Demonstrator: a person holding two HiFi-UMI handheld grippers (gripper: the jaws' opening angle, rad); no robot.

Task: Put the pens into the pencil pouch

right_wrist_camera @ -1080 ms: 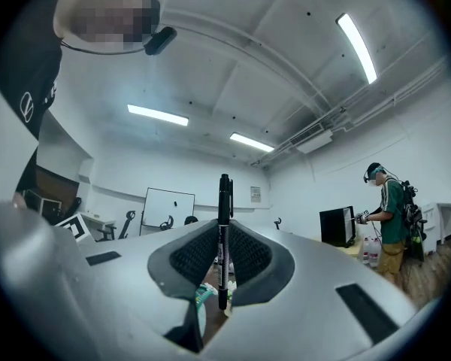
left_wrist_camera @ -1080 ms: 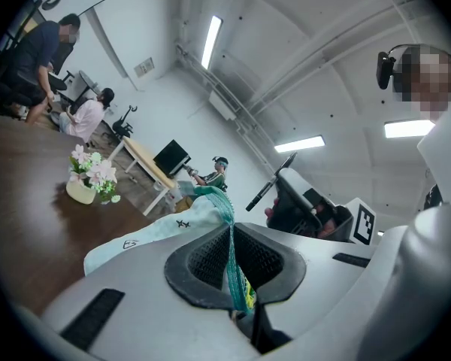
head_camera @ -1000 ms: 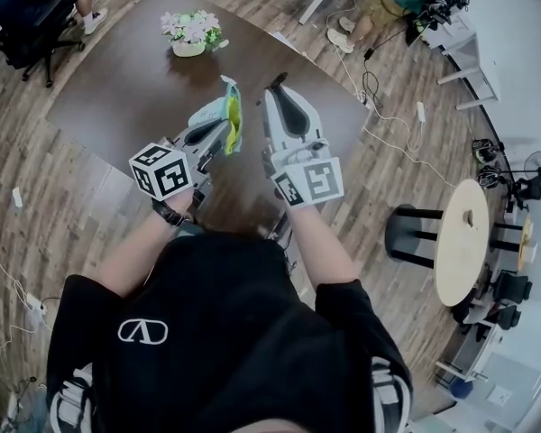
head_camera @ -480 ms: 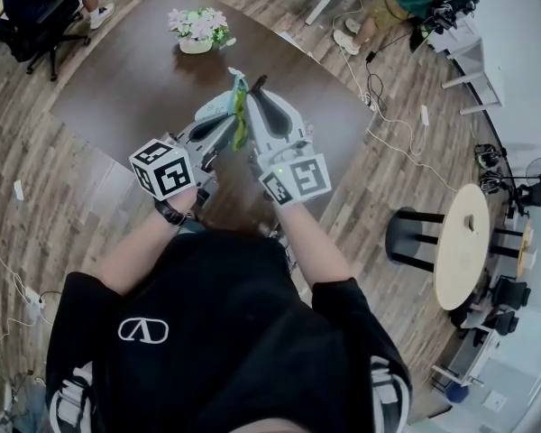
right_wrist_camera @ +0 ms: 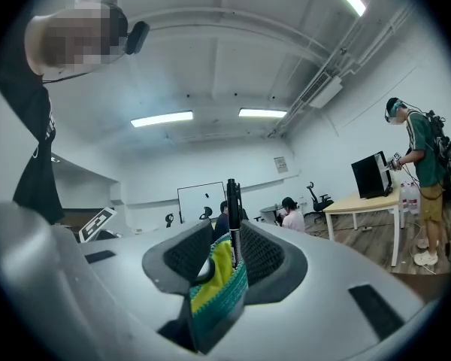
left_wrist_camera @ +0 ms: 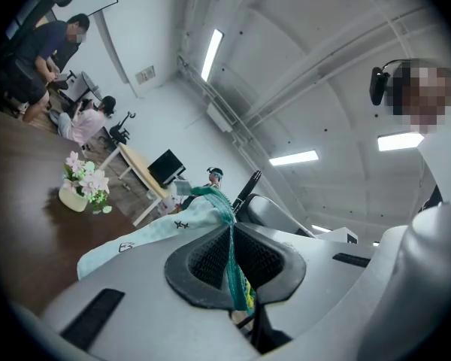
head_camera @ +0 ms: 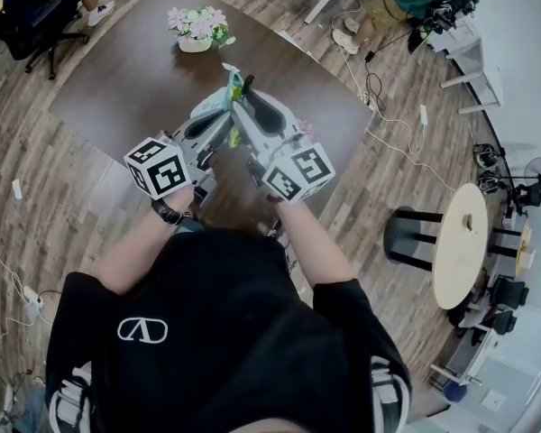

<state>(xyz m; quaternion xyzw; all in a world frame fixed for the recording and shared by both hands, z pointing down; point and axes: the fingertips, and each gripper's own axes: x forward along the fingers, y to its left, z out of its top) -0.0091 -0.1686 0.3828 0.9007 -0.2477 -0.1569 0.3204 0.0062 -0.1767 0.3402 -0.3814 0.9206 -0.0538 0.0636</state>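
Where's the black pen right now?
Right gripper view, centre: the black pen stands upright between the jaws of the right gripper, which have just been opening. Its lower end sits behind the green edge of the pencil pouch.

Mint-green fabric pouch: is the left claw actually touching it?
Touching. The left gripper view shows the left claw pinching the mint-green fabric pouch by its teal edge, pads closed on it with no gap.

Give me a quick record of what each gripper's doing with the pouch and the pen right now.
Left gripper: shut on the rim of the pouch
Right gripper: jaws apart, just been opening, pen upright between them
Pen: black, top sticking up above the pouch's mouth
Table: dark wood, flower pot at its far end
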